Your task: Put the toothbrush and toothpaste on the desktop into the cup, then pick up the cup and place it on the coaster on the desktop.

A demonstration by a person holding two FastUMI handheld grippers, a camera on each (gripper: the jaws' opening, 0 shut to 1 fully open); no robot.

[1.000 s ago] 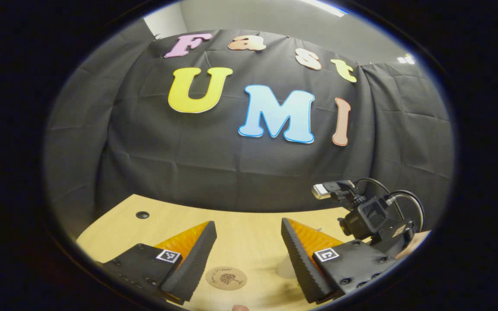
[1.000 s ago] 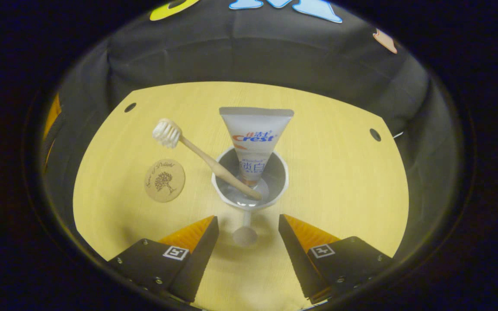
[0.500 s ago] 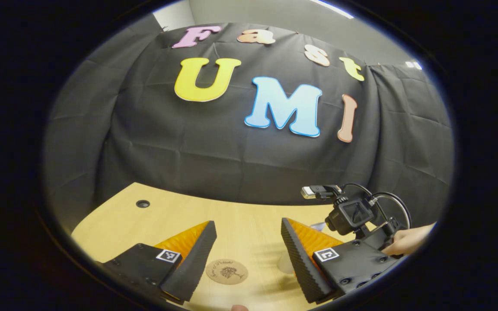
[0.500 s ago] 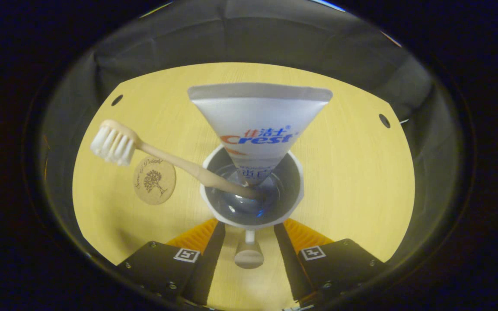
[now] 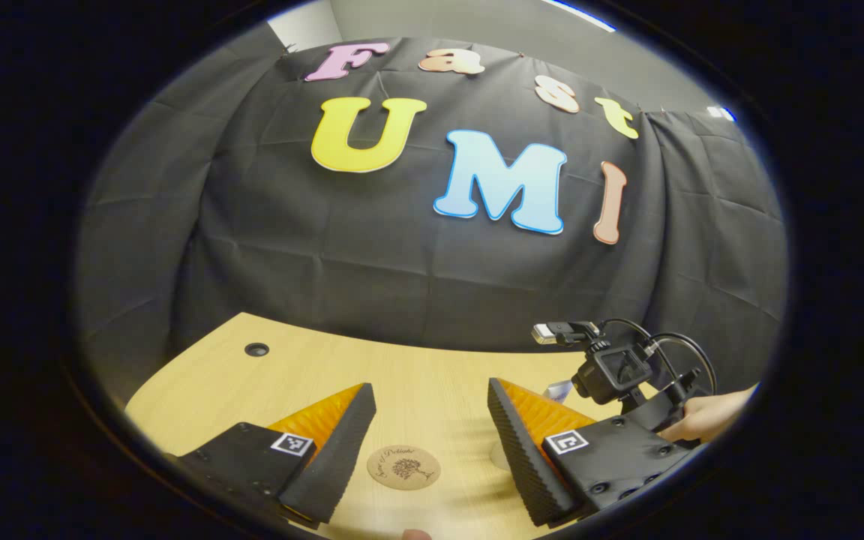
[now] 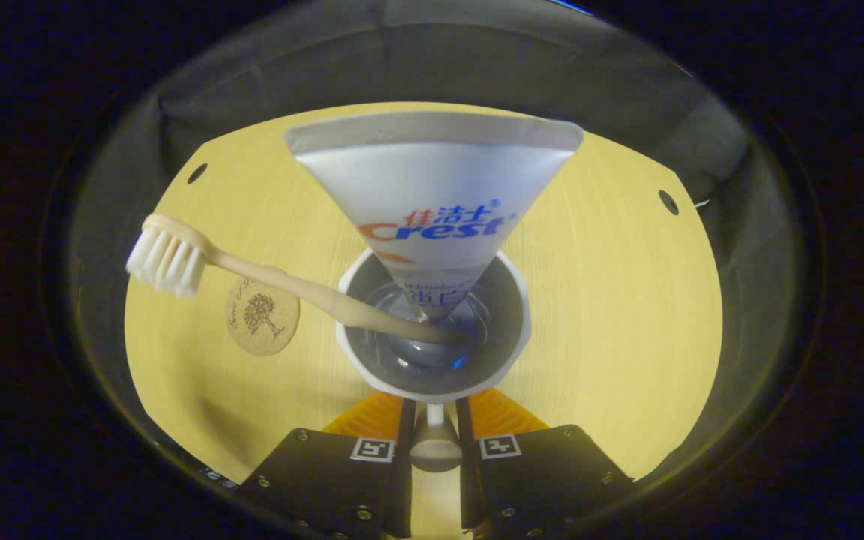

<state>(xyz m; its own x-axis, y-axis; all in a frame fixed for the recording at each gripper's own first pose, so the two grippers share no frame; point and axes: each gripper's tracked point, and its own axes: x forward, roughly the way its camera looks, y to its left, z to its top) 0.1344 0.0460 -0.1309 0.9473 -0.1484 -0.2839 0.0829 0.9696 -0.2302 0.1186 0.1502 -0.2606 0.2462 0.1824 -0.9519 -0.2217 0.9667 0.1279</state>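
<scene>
Right gripper view, left to right: toothbrush point(image 6: 267, 271) bristles at mid-left, leaning out over coaster point(image 6: 262, 315), handle end down in cup point(image 6: 432, 337) at centre; toothpaste point(image 6: 432, 202) upright in cup too, so loading looks done. Right gripper point(image 6: 432, 442) at bottom centre, fingers narrow, pinched on cup handle point(image 6: 433, 444), prob. for the lift. Left gripper view: left gripper point(image 5: 432, 442) wide open, nothing held, low over desk point(image 5: 214, 375), coaster just beyond fingertips.

The right tongs point(image 6: 433, 450), wide apart a second ago, now stand narrowed around the cup's point(image 6: 432, 330) handle. Cup, toothpaste point(image 6: 432, 202) and toothbrush point(image 6: 252, 270) loom larger in the right gripper view than before.
</scene>
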